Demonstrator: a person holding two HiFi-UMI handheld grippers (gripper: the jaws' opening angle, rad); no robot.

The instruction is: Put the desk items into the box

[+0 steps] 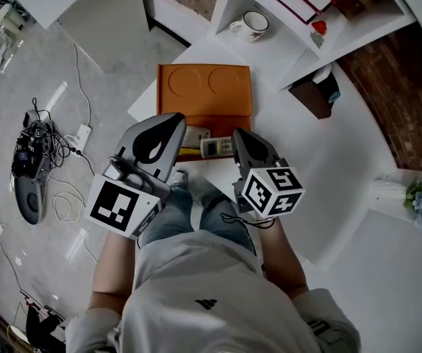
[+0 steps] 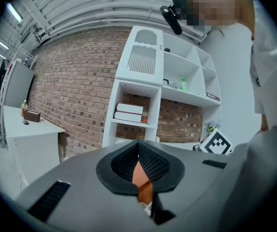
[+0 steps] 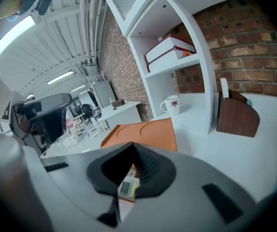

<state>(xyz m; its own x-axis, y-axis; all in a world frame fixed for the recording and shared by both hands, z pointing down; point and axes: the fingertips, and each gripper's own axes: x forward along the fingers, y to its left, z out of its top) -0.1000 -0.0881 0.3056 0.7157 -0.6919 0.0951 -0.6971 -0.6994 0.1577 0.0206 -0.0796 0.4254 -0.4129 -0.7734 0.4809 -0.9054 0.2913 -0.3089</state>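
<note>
A white counter (image 1: 328, 153) carries a flat orange box (image 1: 204, 89) with two round hollows in its top, and a small grey device (image 1: 212, 148) with a screen lies against the box's near edge. The left tongs (image 2: 139, 148) are clenched with nothing between them, pointing level at the box's near left corner. The right tongs (image 3: 133, 149) are likewise clamped together and empty, tilted down just right of the device, which shows through the gap beneath them.
</note>
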